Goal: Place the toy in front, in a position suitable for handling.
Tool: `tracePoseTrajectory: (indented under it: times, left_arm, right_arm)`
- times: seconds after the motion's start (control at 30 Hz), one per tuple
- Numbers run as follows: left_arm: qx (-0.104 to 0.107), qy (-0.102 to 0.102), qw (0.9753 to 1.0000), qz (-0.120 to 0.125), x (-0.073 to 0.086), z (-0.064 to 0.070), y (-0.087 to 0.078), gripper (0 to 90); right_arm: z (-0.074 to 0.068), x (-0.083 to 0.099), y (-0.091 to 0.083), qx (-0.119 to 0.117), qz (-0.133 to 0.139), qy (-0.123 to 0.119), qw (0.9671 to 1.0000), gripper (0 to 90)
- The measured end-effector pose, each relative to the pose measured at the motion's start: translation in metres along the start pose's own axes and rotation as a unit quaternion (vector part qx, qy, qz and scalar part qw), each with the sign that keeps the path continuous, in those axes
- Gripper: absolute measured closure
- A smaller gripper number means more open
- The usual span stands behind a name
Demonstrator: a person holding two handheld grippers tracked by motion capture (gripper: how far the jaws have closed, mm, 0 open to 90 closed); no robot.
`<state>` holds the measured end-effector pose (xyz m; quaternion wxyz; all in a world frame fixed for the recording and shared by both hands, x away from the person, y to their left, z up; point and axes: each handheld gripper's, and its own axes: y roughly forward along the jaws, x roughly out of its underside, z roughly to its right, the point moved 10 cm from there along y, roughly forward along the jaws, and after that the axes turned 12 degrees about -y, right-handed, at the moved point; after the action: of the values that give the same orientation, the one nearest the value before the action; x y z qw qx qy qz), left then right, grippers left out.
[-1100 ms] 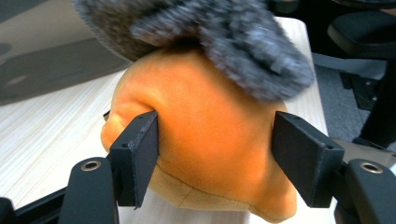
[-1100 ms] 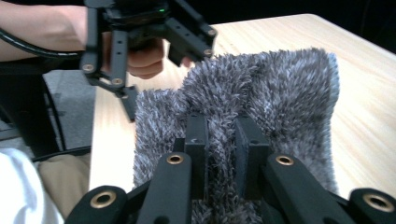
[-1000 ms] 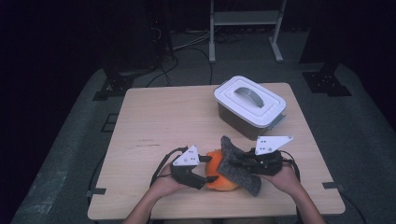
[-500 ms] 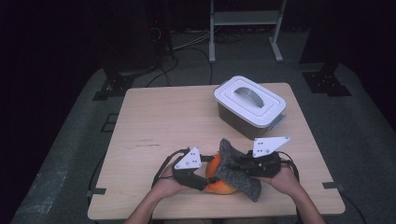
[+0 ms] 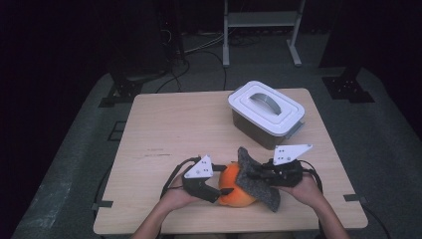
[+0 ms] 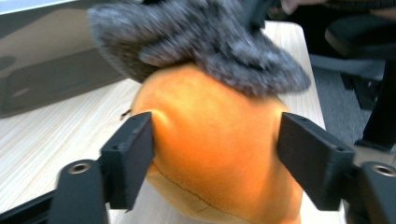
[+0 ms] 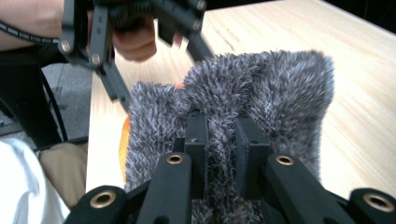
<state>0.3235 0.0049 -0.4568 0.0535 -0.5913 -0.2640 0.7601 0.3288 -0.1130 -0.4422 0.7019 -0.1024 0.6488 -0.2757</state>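
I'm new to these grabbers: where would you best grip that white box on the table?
By the arched grey handle atop the lid of the box, coming straight down. It is the one raised, narrow part that jaws could close across; the box body looks too broad. That is a judgement from its shape.

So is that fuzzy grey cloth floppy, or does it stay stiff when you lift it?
Probably floppy: the grey fuzzy cloth bunches into a fold where the right tool pinches it, and it drapes over the round orange plush toy. It looks light too, since one small pinch holds it up. Its fuzzy pile likely grips rather than slips.
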Motion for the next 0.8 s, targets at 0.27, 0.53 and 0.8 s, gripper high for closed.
tracePoseTrajectory:
  times: [0.27,0.53,0.8]
  left_arm:
    - [0.003,-0.009,0.9998,-0.019,0.006,0.002,0.006,26.0]
    - [0.004,0.016,0.9997,-0.019,0.006,0.004,0.005,28.3]
    - [-0.002,-0.041,0.9987,-0.030,0.009,-0.005,0.008,13.8]
  right_arm:
    - [-0.015,-0.007,0.002,-0.036,-0.009,-0.019,0.9991,76.6]
    - [-0.014,-0.012,0.006,-0.022,0.003,-0.023,0.9995,76.4]
    - [-0.008,0.004,0.001,-0.027,-0.005,-0.004,0.9996,76.5]
